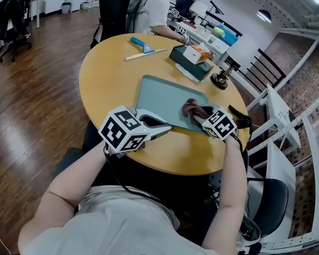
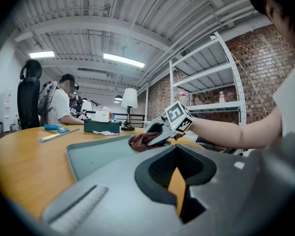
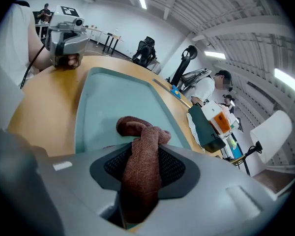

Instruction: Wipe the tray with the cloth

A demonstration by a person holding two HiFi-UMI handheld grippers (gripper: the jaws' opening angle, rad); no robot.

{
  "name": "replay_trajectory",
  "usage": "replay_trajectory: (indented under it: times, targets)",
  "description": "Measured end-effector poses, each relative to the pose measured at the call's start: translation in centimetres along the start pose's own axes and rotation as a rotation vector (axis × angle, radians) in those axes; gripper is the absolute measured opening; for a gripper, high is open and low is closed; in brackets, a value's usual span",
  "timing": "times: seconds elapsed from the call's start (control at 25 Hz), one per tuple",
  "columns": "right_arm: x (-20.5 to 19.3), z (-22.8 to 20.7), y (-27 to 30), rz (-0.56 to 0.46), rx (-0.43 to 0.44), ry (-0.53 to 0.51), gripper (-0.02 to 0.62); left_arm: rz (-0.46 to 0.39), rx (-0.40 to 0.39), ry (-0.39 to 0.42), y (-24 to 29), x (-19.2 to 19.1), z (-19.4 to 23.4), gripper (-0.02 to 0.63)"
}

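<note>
A grey-green tray (image 1: pixel 159 92) lies on the round wooden table (image 1: pixel 109 76). My right gripper (image 1: pixel 201 116) is shut on a brown cloth (image 1: pixel 192 109), which bunches out of the jaws onto the tray's near right part. The right gripper view shows the cloth (image 3: pixel 140 156) running up between the jaws onto the tray (image 3: pixel 118 100). My left gripper (image 1: pixel 162 125) rests at the tray's near edge. Its jaws stand almost together, and only a thin slit of table colour shows between them in the left gripper view, where the cloth (image 2: pixel 140 141) and right gripper (image 2: pixel 157 137) also appear.
Behind the tray stand a dark green tissue box (image 1: pixel 191 61), a blue scraper (image 1: pixel 141 43), a ruler (image 1: pixel 144 54) and a desk lamp (image 1: pixel 222 78). A person (image 1: pixel 149 9) sits at the table's far side. White shelving (image 1: pixel 287 126) stands to the right.
</note>
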State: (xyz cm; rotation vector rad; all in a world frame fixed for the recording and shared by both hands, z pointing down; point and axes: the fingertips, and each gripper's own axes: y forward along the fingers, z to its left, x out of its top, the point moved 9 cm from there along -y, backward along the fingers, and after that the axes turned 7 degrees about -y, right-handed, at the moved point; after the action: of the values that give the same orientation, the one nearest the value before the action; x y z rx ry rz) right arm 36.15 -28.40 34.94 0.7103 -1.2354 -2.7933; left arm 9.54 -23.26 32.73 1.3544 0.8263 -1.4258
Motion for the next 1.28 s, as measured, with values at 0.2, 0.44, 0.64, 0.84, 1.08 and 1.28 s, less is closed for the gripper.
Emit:
replay_trajectory:
  times: [0.2,0.44,0.64,0.84,1.08,1.28]
  targets:
    - [0.4,1.3,-0.9,-0.003,0.014,-0.037,0.140,0.000,-0.002,-0.001,0.0,0.0,0.0,0.322]
    - [0.8,2.1,-1.6,-0.009,0.023,-0.073,0.140,0.001,-0.003,-0.002,0.1,0.1,0.1,0.322]
    - [1.8,3.1,-2.0,-0.034,0.053,-0.139,0.140,0.001,-0.004,-0.002,0.1,0.1,0.4,0.322]
    - [2.7,3.1,-1.6,-0.061,0.086,-0.162,0.141,0.001,-0.002,-0.002,0.1,0.1,0.3,0.322]
    - [2.7,0.8,0.7,-0.073,0.080,-0.096,0.143,0.002,-0.001,-0.002,0.2,0.1,0.3,0.322]
    - [2.1,-1.7,2.6,-0.053,0.070,-0.014,0.143,0.002,0.001,0.000,0.3,0.1,0.1,0.322]
